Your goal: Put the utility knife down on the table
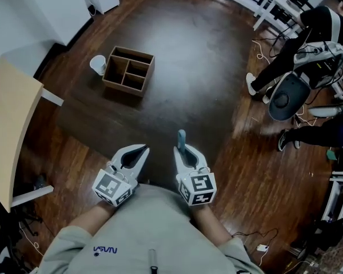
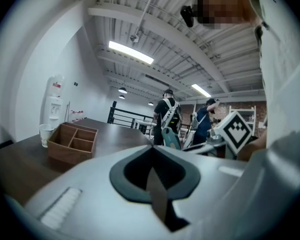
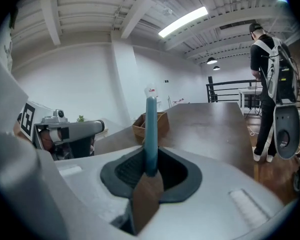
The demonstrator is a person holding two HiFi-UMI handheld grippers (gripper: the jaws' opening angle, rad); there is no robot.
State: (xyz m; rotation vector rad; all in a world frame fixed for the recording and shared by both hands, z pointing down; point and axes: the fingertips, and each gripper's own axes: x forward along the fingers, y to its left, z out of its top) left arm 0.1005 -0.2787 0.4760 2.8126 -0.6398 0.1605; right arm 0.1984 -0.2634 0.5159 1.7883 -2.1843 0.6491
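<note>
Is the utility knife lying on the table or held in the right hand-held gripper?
Held: the right hand-held gripper clamps the blue utility knife, above the table.

The table (image 1: 206,56) is smooth, glossy dark wood, the box (image 1: 128,70) matt brown wood, the utility knife (image 1: 182,138) matt teal plastic.

We can read only one word: the NASA lettering (image 1: 104,249), in dark blue on the front of the person's grey shirt (image 1: 151,224). It appears upside down in the head view, low in the frame.
</note>
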